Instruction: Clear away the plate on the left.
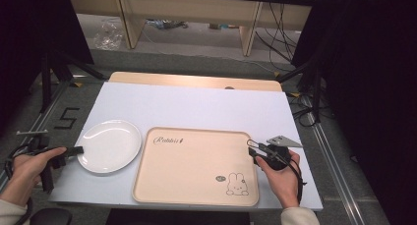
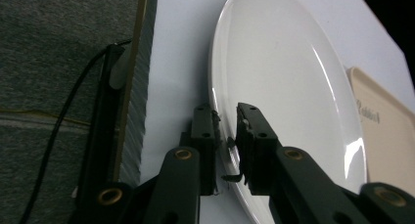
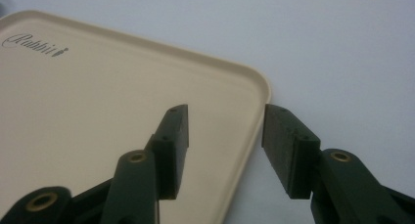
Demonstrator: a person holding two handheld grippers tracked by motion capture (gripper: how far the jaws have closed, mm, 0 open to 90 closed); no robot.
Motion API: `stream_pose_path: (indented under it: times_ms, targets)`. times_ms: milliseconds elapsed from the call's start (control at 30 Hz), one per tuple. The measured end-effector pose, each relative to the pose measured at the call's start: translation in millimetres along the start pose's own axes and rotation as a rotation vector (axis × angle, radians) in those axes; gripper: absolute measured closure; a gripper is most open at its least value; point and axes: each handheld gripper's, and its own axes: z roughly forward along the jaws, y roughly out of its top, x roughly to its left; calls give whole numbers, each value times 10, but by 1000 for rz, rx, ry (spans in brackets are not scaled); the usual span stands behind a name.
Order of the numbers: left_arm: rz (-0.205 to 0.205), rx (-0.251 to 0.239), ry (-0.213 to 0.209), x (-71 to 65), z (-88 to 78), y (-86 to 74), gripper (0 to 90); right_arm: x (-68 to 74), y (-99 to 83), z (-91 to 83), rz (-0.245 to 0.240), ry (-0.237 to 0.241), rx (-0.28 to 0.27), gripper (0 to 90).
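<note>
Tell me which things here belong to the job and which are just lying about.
Job: white plate, left gripper on its rim; beige tray, right gripper astride its edge.
Lying about: plastic bag and cables on the floor.

My left hand (image 1: pixel 34 167) comes in low at the table's left edge, its black two-jaw claw (image 2: pixel 226 122) lying level, jaws nipped onto the rim of the round white plate (image 2: pixel 284 77). My right hand (image 1: pixel 283 180) holds its black claw (image 3: pixel 225 121) angled forward, jaws standing apart, gripping nothing.
</note>
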Motion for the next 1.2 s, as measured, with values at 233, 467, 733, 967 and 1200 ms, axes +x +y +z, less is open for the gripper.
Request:
stream_pose_path:
  times_ms: [233,467,733,967,1200]
  targets:
    - [-18,-72,-110,-86,-102,35,853,2,1,-13,9,-12,6,537]
    - [25,-98,-107,-222,-169,54,870,0,-1,-11,8,-8,-3,537]
    - [43,-134,-134,-289,-207,57,875,-4,-1,-16,8,-11,5,537]
    - [43,-141,-134,-298,-211,60,876,13,-2,-22,23,-16,10,537]
    - [47,-148,-150,-288,-221,64,876,16,-7,-18,36,-8,11,537]
